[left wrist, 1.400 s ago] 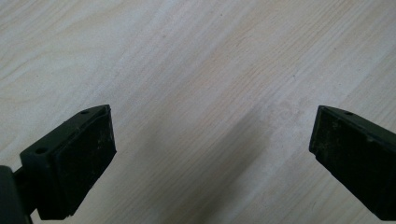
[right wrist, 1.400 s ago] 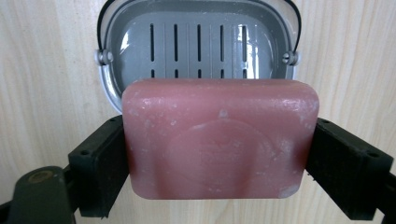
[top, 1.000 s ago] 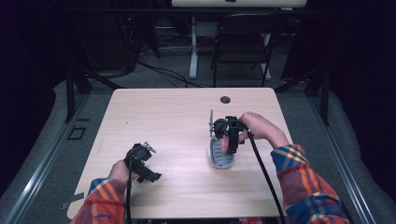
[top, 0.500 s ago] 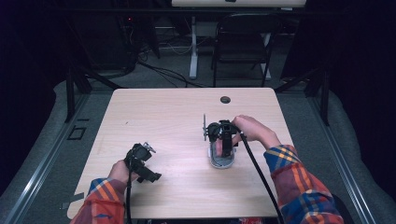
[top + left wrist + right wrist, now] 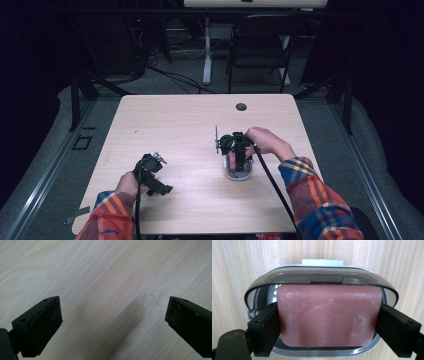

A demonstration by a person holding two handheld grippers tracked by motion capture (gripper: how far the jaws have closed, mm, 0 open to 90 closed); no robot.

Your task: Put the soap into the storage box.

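Since the earlier frame, right gripper (image 5: 328, 322) has sunk, clamping the pink rectangular soap bar (image 5: 328, 315) by its short ends inside the oval metal soap dish (image 5: 257, 292) (stiff, slippery). Left gripper (image 5: 112, 322), released, idles at eight o'clock.

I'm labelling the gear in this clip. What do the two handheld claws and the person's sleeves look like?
Both claws are black. The left claw has two blocky jaws with flat dark pads and small screw holes, plus a black cable running back along the sleeve. The right claw looks the same, with a thin upright post and a long black cable. The sleeves are plaid in red, orange and blue.
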